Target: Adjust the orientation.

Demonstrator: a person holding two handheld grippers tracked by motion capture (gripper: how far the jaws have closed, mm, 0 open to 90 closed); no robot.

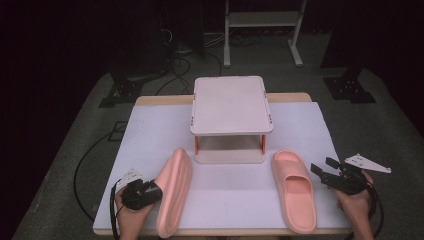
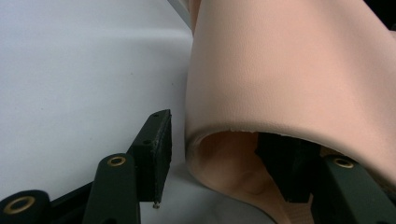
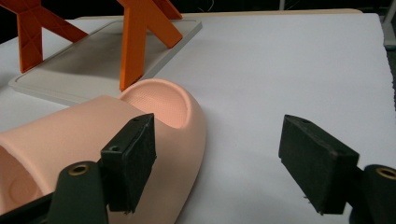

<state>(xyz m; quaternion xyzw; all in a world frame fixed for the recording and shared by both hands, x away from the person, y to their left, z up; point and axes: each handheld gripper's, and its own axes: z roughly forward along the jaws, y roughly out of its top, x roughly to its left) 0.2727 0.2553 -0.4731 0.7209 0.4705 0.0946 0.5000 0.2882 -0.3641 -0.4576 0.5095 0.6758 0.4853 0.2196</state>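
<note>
Two pink slippers lie on the white table cover. The left slipper (image 1: 175,192) is tipped up on its side edge. My left gripper (image 1: 154,190) reaches into it from the left: one jaw is under the strap (image 2: 289,70), and the other pad (image 2: 159,149) stands just outside it with a thin gap. The right slipper (image 1: 295,192) lies flat, sole down, toe pointing away. My right gripper (image 1: 322,167) hovers to its right, jaws wide with nothing between them; its left pad (image 3: 133,161) stands above the slipper's toe (image 3: 187,126).
A small two-level rack with a pale top (image 1: 231,105) and orange legs (image 3: 140,42) stands mid-table behind the slippers. The table's front edge (image 1: 225,231) is close to both hands. Cables and stand feet lie on the dark floor beyond.
</note>
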